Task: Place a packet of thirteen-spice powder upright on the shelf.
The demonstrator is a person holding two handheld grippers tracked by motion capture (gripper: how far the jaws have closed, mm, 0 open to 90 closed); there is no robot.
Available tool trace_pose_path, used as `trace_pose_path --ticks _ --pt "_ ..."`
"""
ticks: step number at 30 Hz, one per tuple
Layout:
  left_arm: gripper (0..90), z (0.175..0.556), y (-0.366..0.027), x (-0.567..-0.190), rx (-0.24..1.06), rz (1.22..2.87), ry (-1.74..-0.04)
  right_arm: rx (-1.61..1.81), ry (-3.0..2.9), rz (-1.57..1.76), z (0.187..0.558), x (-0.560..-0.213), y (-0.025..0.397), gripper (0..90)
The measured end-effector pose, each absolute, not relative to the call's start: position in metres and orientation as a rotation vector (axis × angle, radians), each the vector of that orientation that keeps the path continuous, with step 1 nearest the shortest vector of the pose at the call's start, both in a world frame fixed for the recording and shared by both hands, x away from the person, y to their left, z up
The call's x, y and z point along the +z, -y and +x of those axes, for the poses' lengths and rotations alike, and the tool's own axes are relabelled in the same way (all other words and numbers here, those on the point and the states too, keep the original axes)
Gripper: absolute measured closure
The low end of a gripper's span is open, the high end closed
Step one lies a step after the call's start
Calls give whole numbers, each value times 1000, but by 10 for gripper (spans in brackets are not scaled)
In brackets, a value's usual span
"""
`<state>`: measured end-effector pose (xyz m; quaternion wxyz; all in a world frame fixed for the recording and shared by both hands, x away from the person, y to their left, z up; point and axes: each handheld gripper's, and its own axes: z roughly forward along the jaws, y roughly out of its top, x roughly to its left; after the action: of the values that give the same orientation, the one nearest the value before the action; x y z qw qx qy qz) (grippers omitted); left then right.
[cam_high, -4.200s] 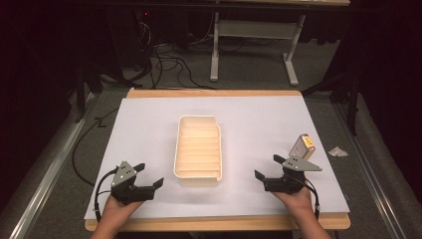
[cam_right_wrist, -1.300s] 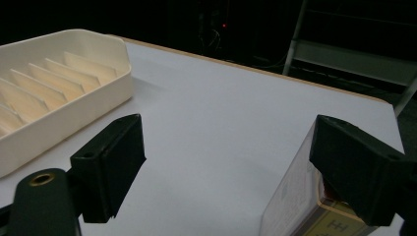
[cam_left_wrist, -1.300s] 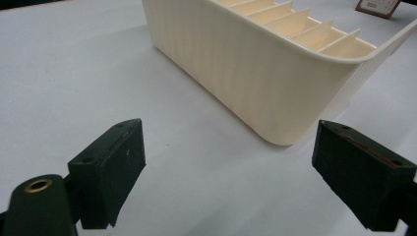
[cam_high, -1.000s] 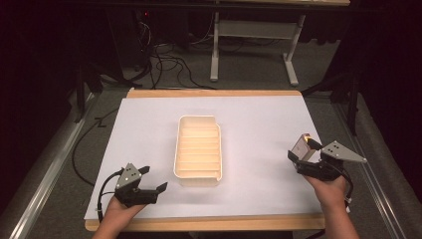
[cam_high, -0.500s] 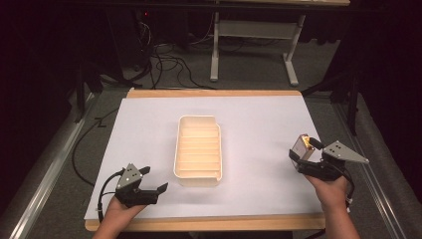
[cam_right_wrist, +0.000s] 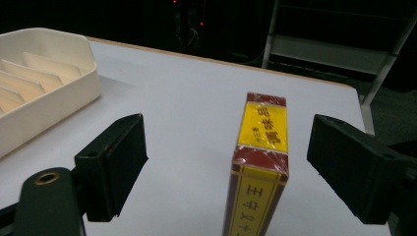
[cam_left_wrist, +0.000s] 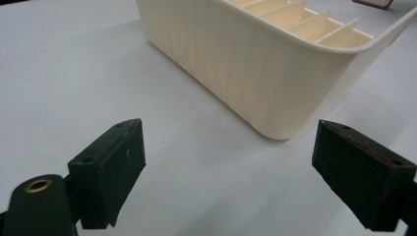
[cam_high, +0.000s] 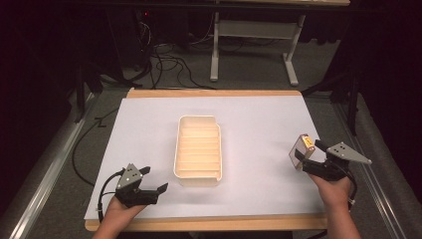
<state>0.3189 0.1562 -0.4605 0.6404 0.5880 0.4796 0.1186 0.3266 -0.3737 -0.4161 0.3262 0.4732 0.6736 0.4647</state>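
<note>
Between your right gripper's [cam_right_wrist: 226,162] spread jaws stands the small box [cam_right_wrist: 259,162], and it carries the only writing you can see. Its yellow top panel bears a column of red Chinese characters, too small and blurred to read. The yellow strip down its near face shows larger red characters; the upper ones look like 王 and 中, the lowest is cut off. In the high view the box [cam_high: 301,151] shows just a yellow patch with a dark mark you cannot read.
</note>
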Motion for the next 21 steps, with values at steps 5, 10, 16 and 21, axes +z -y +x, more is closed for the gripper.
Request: trace_pose_path --ticks 5,10,16,21 --pt "134 319 -156 -460 271 1340 -1093 1216 -1765 1272 329 -426 377 230" --pt "134 319 -156 -460 271 1339 -1094 1218 -1767 1284 332 -434 378 277" --pt "134 319 -156 -461 270 1342 -1093 1219 -1763 1310 334 -439 377 367" --pt "134 319 -155 -461 270 1342 -1093 1196 -1762 1312 334 -441 373 436"
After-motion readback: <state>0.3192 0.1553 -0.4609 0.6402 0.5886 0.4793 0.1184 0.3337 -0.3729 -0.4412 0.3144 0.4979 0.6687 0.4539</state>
